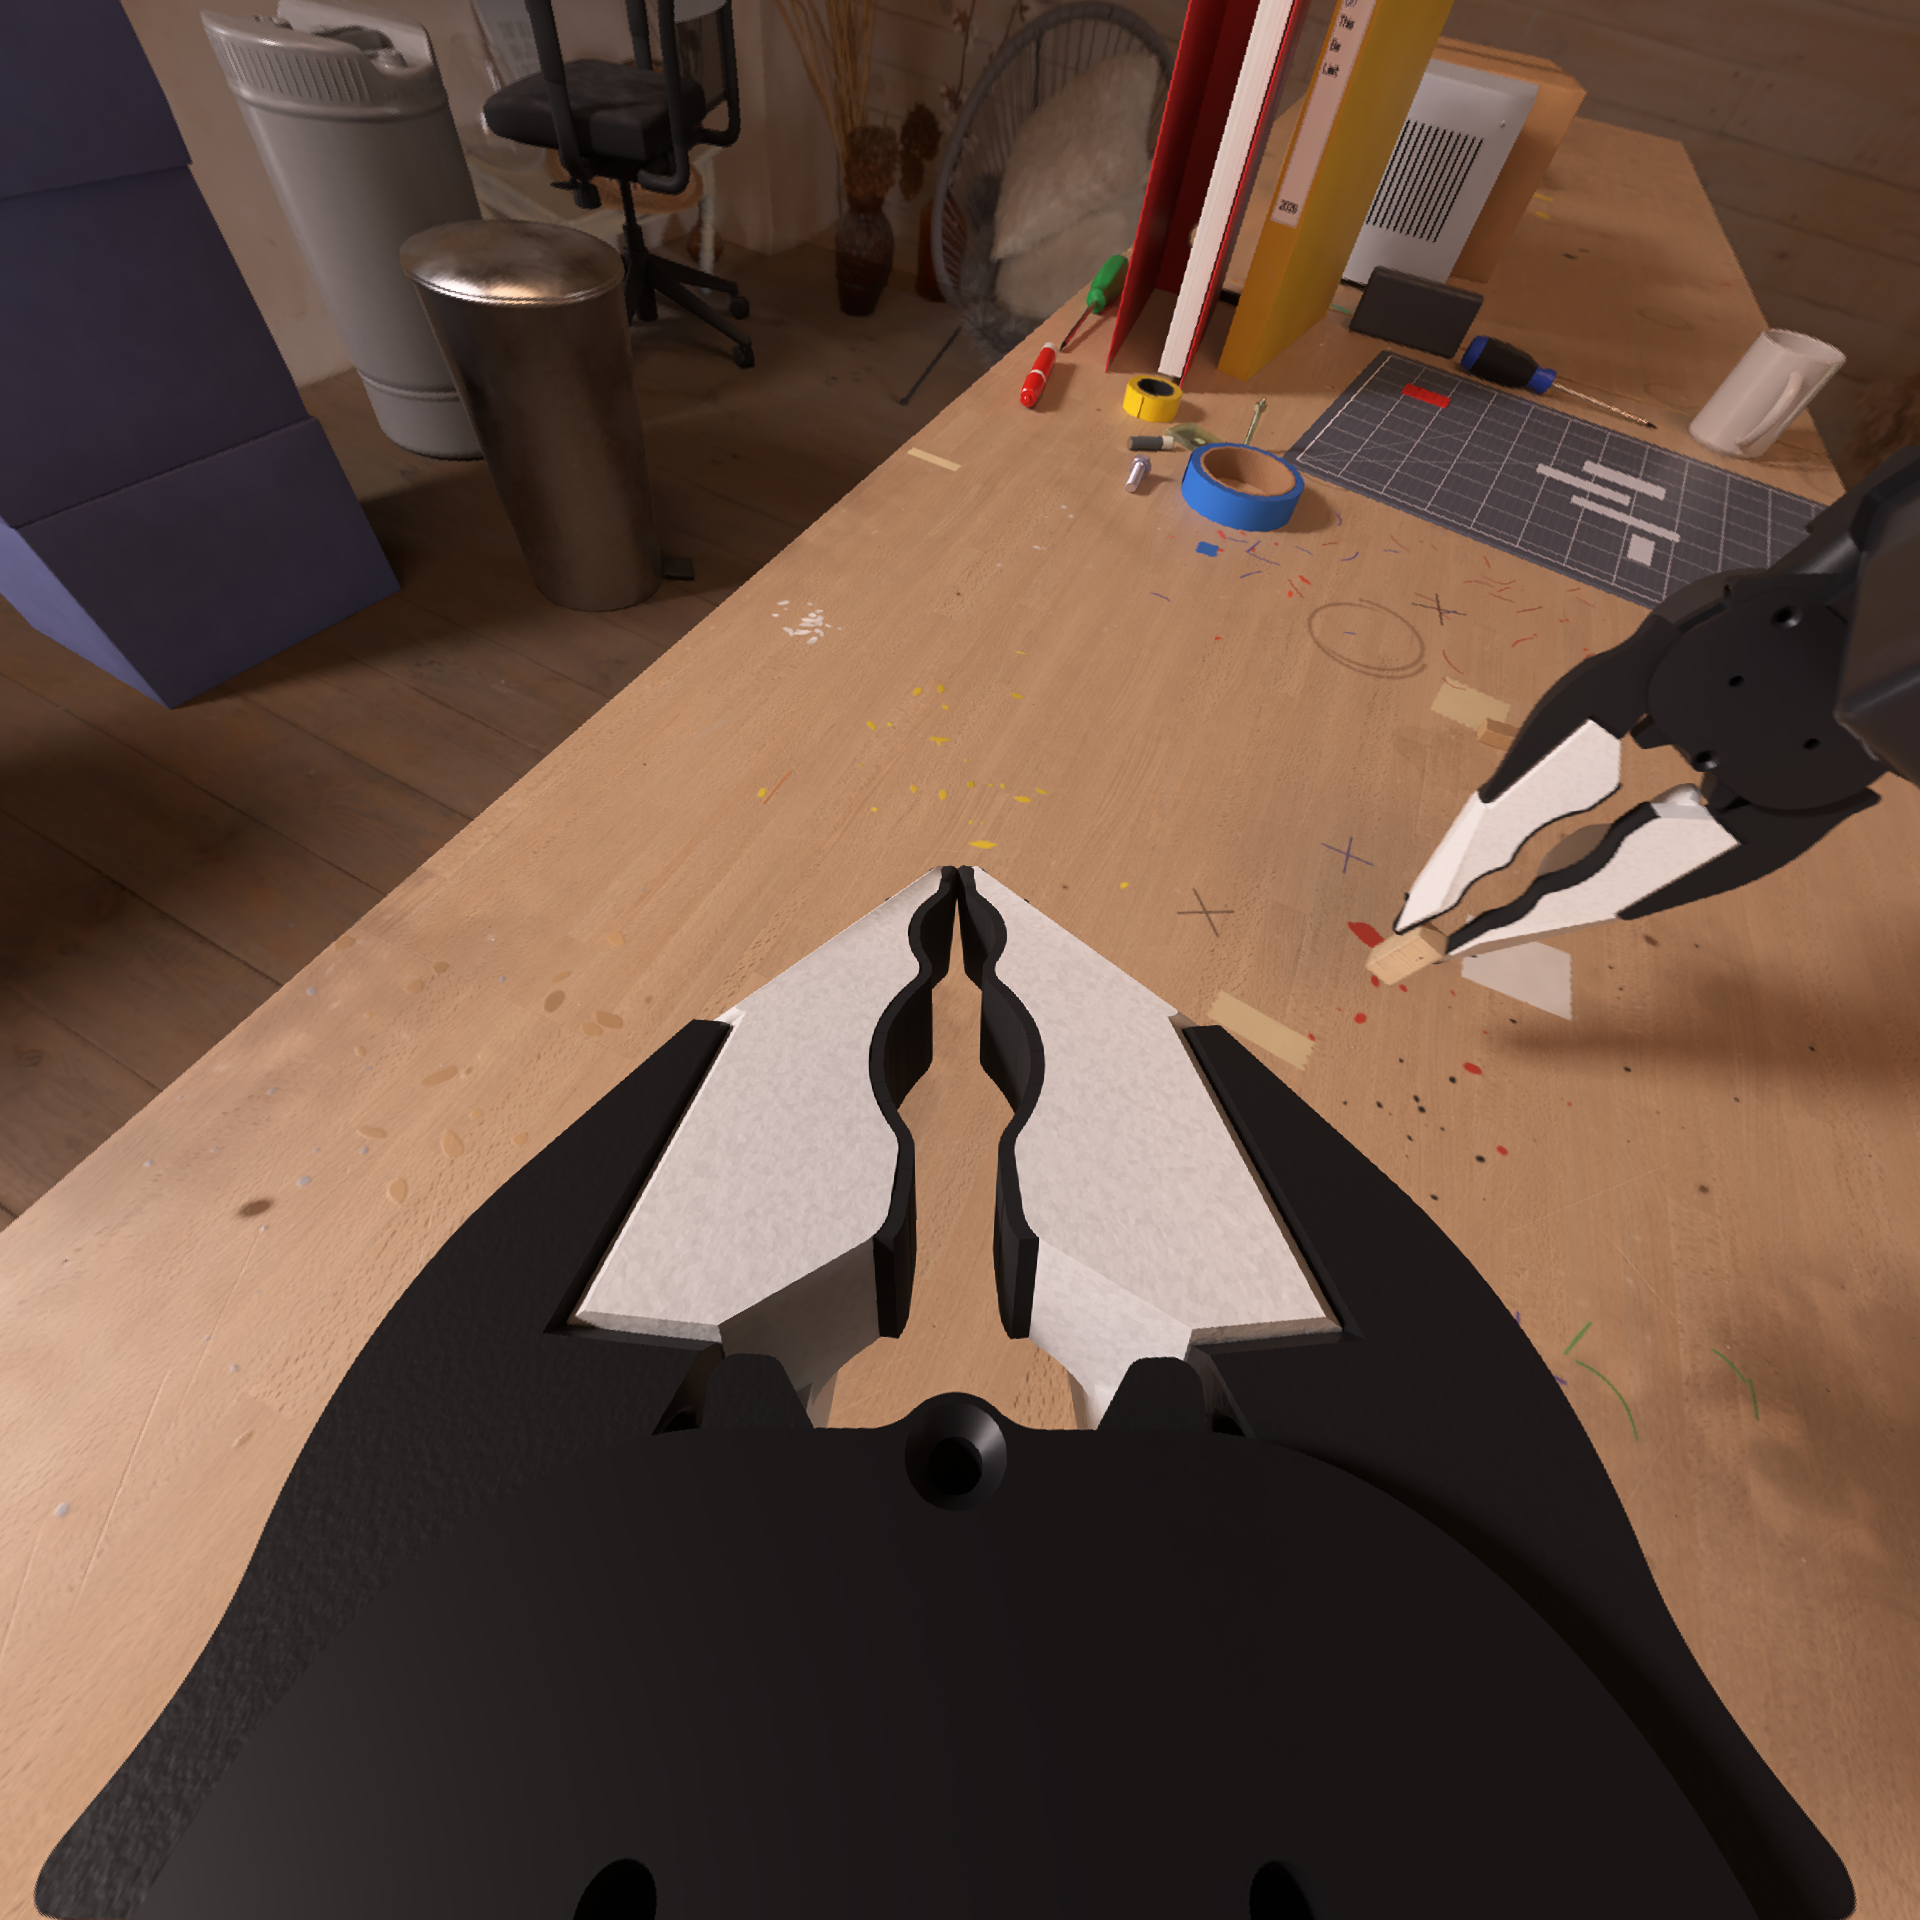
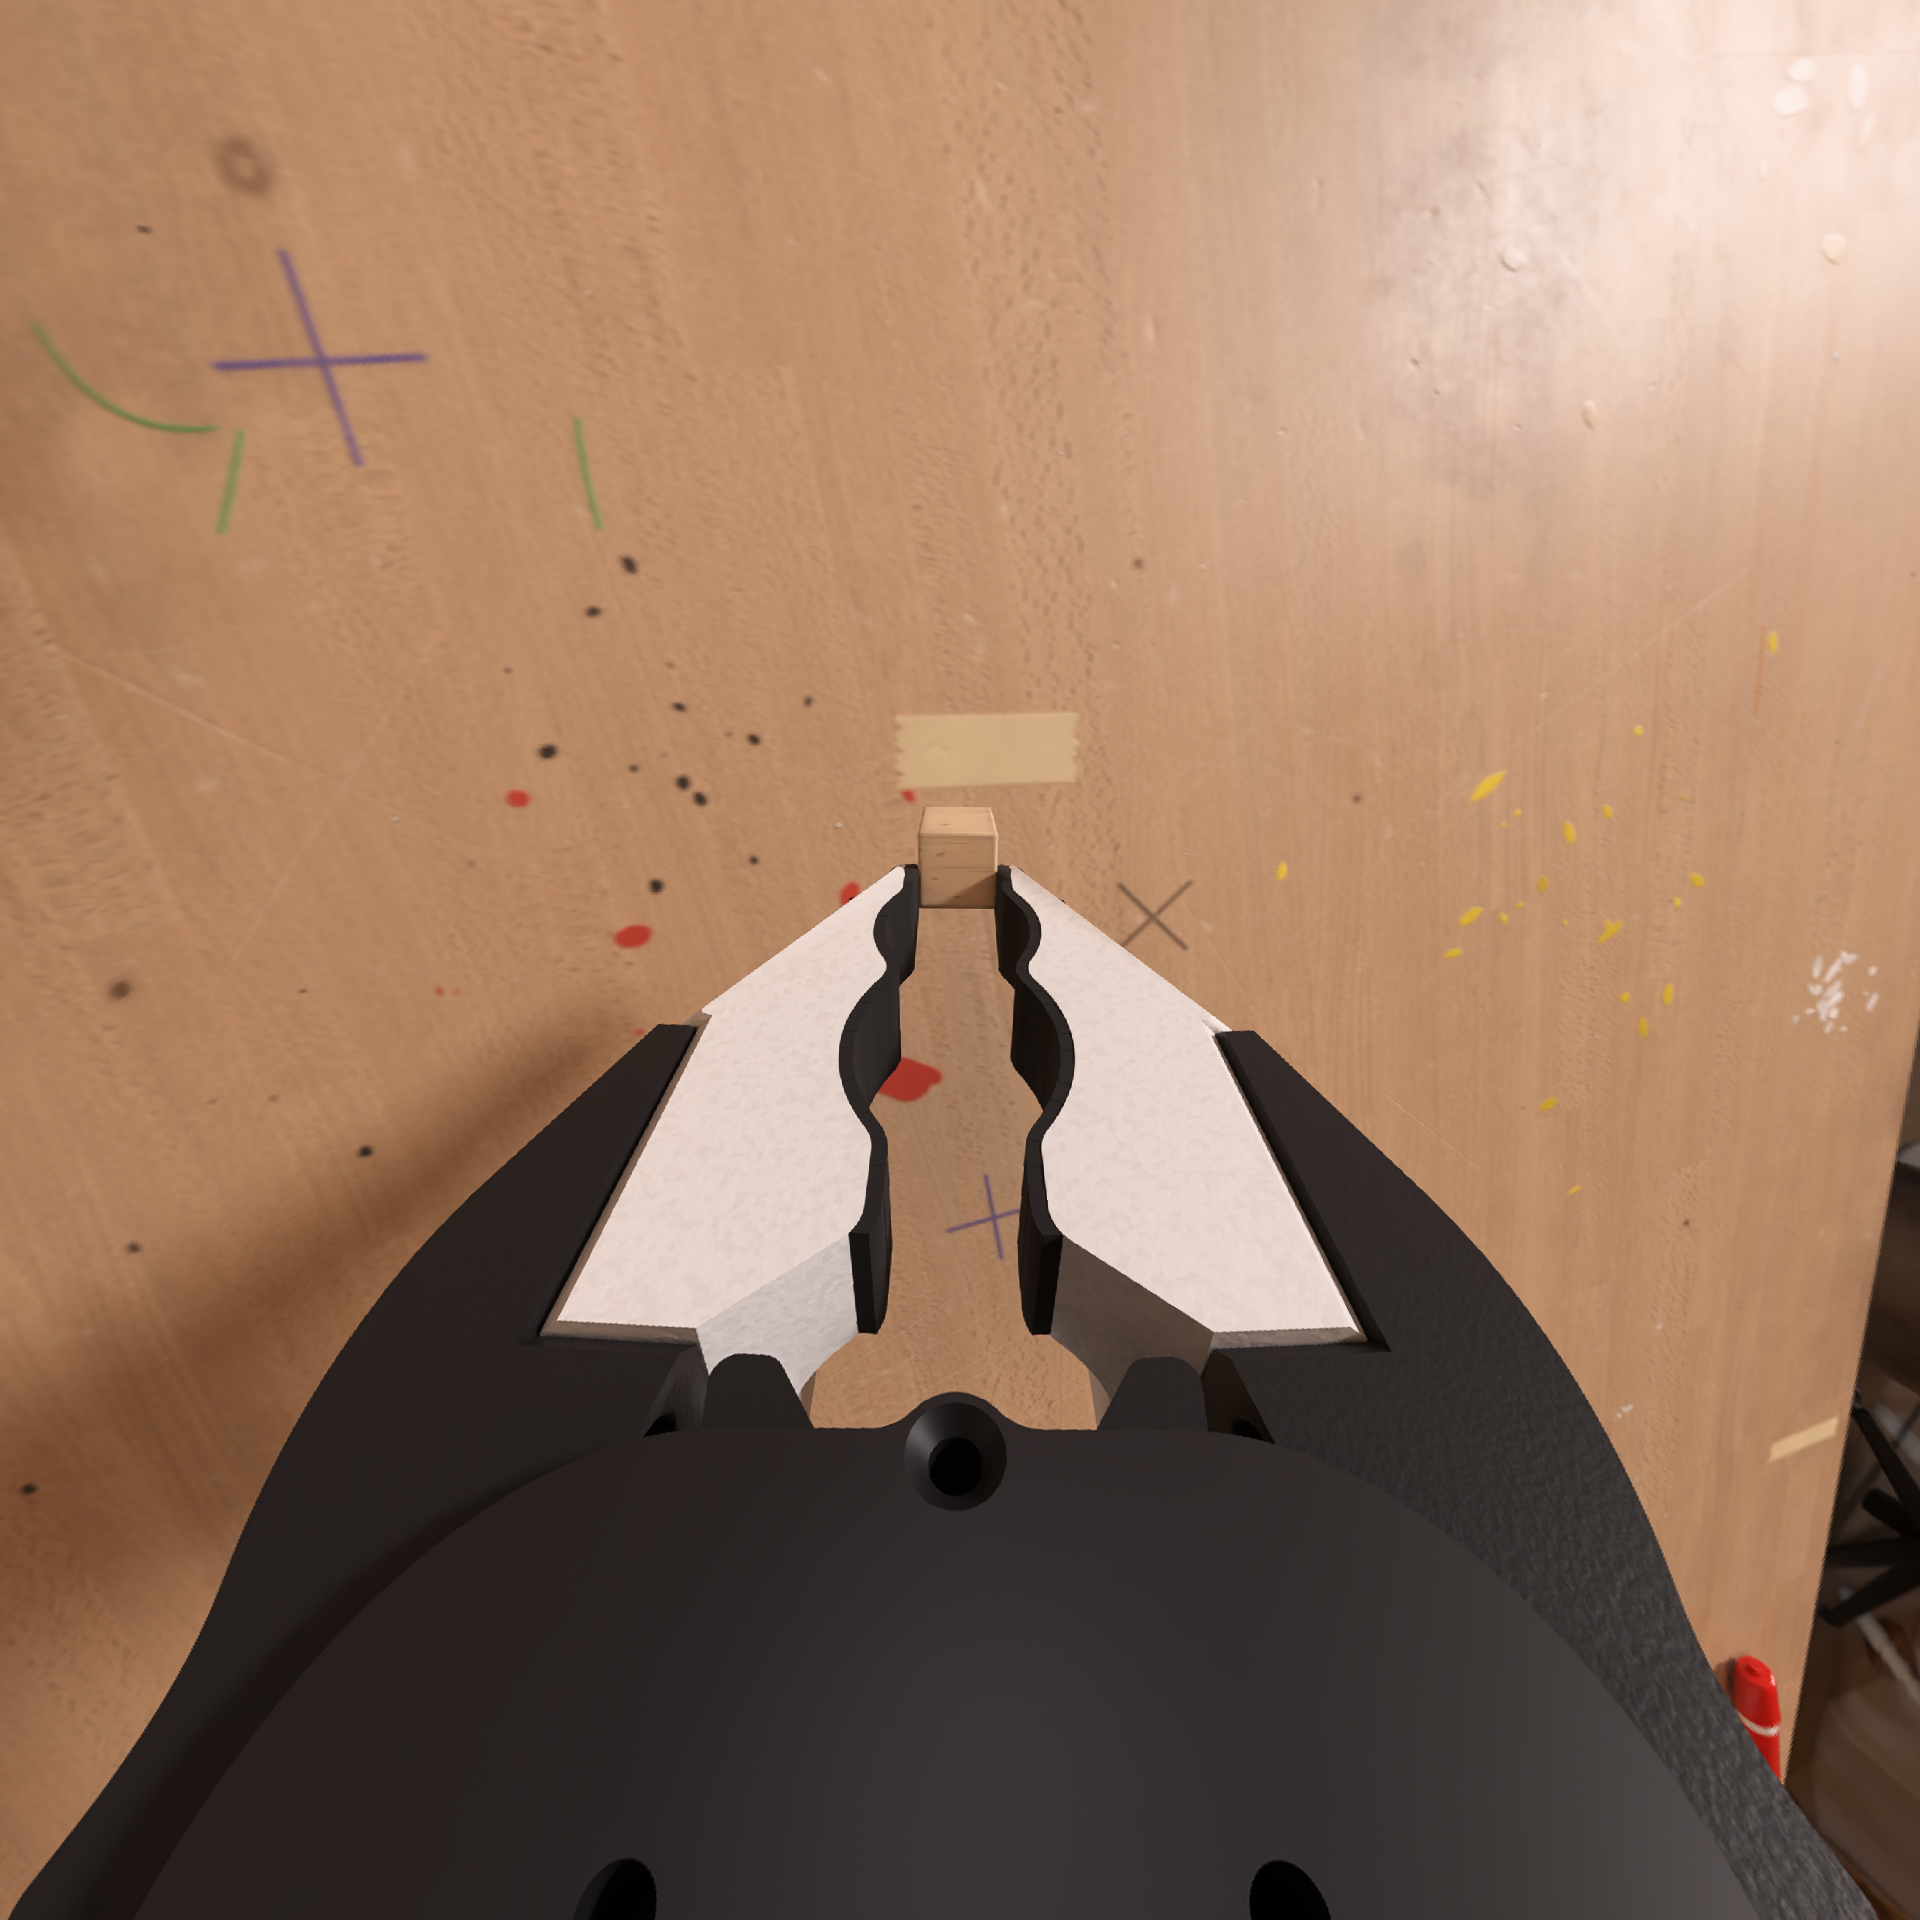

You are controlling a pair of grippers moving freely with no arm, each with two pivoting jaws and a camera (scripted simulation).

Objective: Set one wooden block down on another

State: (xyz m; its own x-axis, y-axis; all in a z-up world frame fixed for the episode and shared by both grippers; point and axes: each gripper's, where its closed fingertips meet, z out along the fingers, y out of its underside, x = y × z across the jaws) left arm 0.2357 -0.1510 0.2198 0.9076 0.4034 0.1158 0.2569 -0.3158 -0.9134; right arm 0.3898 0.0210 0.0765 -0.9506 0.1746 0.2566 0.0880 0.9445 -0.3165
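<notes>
A small light wooden block (image 2: 957,868) sits between the fingertips of my right gripper (image 2: 957,885), which is shut on it. The left wrist view shows the same block (image 1: 1408,954) held at the tips of the right gripper (image 1: 1418,935), low over the wooden table (image 1: 935,675); I cannot tell whether it touches. A small tan piece (image 1: 1496,734), possibly a second block, peeks out behind the right gripper's upper finger. My left gripper (image 1: 957,875) is shut and empty, hovering over the table to the left of the held block.
At the far end stand a blue tape roll (image 1: 1242,483), a yellow tape roll (image 1: 1151,398), upright binders (image 1: 1247,177), a grey cutting mat (image 1: 1538,468) and a white mug (image 1: 1766,390). The table's left edge drops to the floor, where a metal bin (image 1: 540,405) stands.
</notes>
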